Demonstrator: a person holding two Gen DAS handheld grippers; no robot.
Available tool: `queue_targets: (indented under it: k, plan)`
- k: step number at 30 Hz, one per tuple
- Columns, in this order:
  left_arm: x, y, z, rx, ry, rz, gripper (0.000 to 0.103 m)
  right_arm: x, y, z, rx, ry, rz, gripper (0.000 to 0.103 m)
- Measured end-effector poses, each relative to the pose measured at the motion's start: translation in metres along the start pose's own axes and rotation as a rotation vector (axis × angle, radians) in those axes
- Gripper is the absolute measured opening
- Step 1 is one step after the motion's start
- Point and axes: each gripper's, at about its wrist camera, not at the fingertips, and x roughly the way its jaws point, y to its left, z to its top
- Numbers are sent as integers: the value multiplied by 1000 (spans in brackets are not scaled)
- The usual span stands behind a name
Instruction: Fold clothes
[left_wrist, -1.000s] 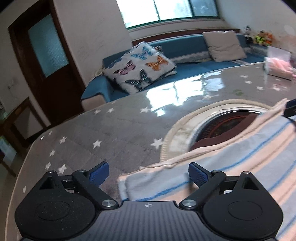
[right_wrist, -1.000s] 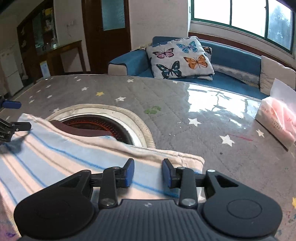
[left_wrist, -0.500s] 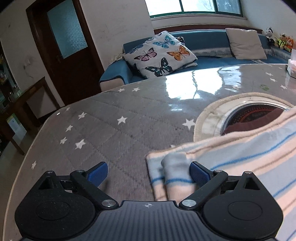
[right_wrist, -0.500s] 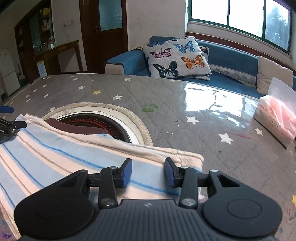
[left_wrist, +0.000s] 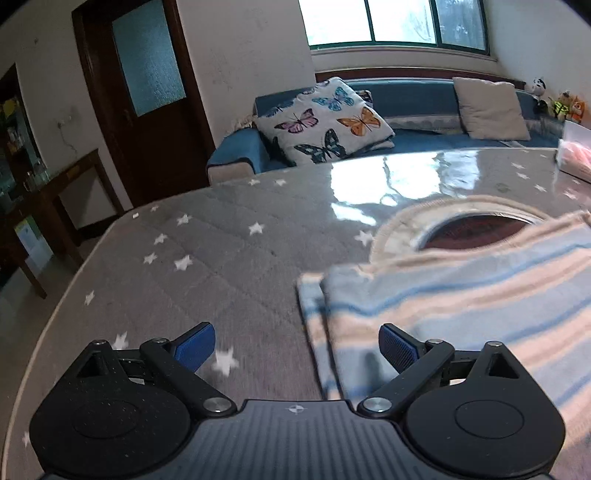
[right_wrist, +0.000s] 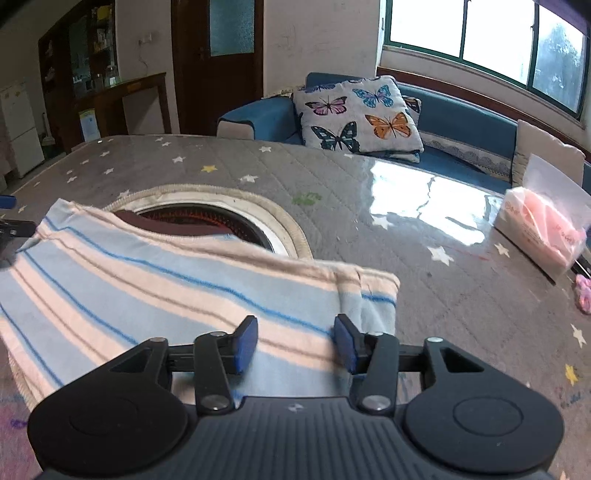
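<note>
Garment: we see a striped garment (right_wrist: 177, 280), pale blue and peach with thin blue lines, lying flat on the grey star-printed table cover (left_wrist: 207, 251), its far edge lapping over a round rimmed opening (right_wrist: 258, 210) in the table.
Left gripper: our left gripper (left_wrist: 297, 345) stands spread wide; one blue pad sits over the bare cover, the other over the garment's left end, and neither presses on the cloth.
Right gripper: our right gripper (right_wrist: 295, 345) has its jaws opening, with the garment's right end below and between the pads; they do not pinch it.
Left view only: we see the garment's left edge doubled into two layers, blurred, and small toys (left_wrist: 565, 105) on the far sofa end.
Right view only: we see a tissue pack (right_wrist: 539, 225) at the table's right, a small pink item (right_wrist: 583, 295) near it, a white fridge (right_wrist: 16, 129), and a blue fingertip of the left gripper at the frame's left edge.
Both views: a butterfly cushion (right_wrist: 358, 114) on a blue sofa (left_wrist: 406, 96) under a window.
</note>
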Motion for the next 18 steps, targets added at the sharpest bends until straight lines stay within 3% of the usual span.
queue_targets:
  k: [4, 8, 12, 16, 18]
  plan:
    - [-20, -3, -18, -3, 13, -38, 85, -10, 0, -13, 6, -2, -14, 47]
    - [-42, -1, -35, -46, 14, -86, 65, -27, 1, -26, 14, -1, -29, 47]
    - [-59, 0, -49, -59, 10, -130, 51, -44, -2, -43, 40, 6, -30, 47]
    - [-67, 1, -61, -42, 21, -127, 32, -61, -5, -57, 70, 0, -36, 46]
    - [-67, 2, -66, -43, 35, -115, 30, -69, -5, -63, 75, -2, -47, 46]
